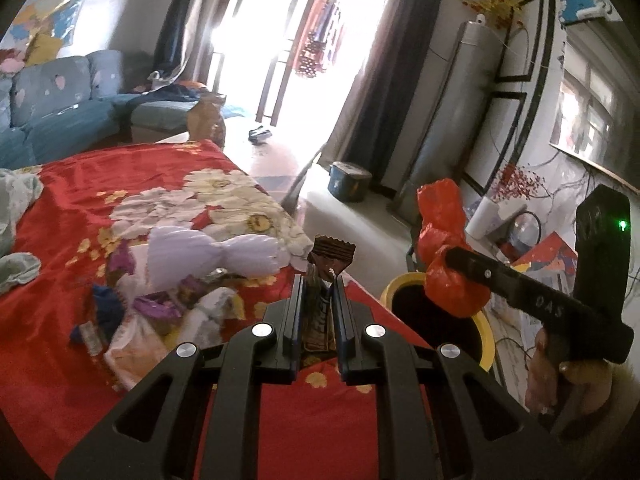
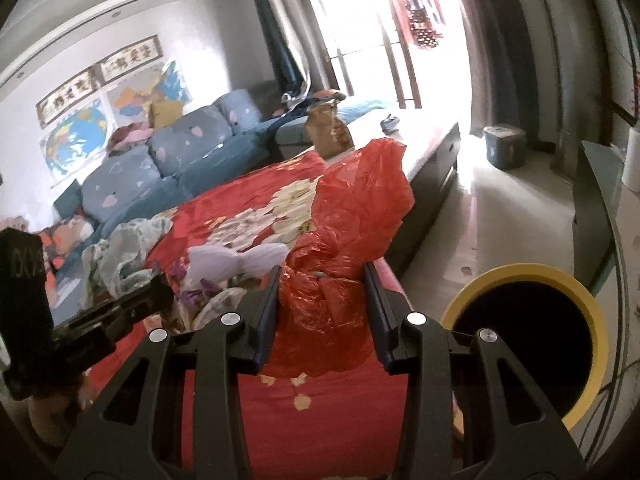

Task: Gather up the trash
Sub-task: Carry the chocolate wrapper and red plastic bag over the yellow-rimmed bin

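A worktop draped in a red flowered cloth (image 1: 80,208) fills the left and middle of both views, with a blue sofa (image 2: 176,152) behind it against the wall and bright balcony doors beyond. Just off the cloth's right edge stands a bin with a yellow rim (image 2: 524,276) and a dark inside, on the pale floor. On the cloth lies a heap of litter: a white pleated wrapper (image 1: 208,254), purple and blue scraps, and pale crumpled bags near the left edge. A brown cardboard box (image 2: 330,130) stands on the far end of the worktop.

The right gripper (image 2: 322,276) holds a crumpled red plastic bag (image 2: 352,232); its jaws are part spread and pinch the bag's lower bulk, while the bag's top rises loose above them. In the left wrist view this bag hangs over the near rim of the bin, with a hand (image 1: 568,376) gripping the tool's handle below.

The left gripper (image 1: 318,280) has its jaws pressed almost together on a thin brown snack wrapper (image 1: 330,254), whose serrated top sticks up past the tips, above the cloth's right edge and left of the bin
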`<state>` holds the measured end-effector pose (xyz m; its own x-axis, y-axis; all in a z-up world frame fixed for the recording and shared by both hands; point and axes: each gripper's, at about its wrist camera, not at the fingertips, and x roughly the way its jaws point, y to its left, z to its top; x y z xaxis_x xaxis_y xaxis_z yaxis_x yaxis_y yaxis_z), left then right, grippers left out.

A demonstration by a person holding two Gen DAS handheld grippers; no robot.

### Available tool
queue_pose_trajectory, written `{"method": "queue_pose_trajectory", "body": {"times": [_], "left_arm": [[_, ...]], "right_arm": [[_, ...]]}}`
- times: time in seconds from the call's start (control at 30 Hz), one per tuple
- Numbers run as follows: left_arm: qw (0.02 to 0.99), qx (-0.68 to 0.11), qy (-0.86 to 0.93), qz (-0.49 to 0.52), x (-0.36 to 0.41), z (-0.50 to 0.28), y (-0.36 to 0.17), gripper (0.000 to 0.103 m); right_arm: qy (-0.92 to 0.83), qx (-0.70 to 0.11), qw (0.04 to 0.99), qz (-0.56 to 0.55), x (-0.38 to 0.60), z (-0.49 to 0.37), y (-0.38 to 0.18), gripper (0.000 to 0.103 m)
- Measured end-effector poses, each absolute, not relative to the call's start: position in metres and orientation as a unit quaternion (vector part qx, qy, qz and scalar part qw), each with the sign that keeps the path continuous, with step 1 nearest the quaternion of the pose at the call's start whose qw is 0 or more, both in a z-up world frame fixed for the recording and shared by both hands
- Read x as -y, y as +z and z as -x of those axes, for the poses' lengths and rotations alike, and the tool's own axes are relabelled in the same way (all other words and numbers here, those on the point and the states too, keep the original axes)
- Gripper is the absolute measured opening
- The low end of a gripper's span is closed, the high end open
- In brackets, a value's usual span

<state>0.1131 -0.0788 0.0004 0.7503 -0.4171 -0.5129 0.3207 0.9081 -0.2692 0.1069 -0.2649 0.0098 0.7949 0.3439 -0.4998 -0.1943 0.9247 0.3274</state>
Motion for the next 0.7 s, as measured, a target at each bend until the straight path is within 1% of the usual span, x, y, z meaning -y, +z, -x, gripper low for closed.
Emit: {"method": "queue_pose_trajectory", "body": {"times": [0.7], "left_arm": [[0.915, -0.308, -0.254, 0.047, 0.145, -0.127, -0.012, 0.013]], "right_arm": [[0.060, -0.296, 0.939, -0.166, 0.327, -0.114, -0.008, 0.032]]}}
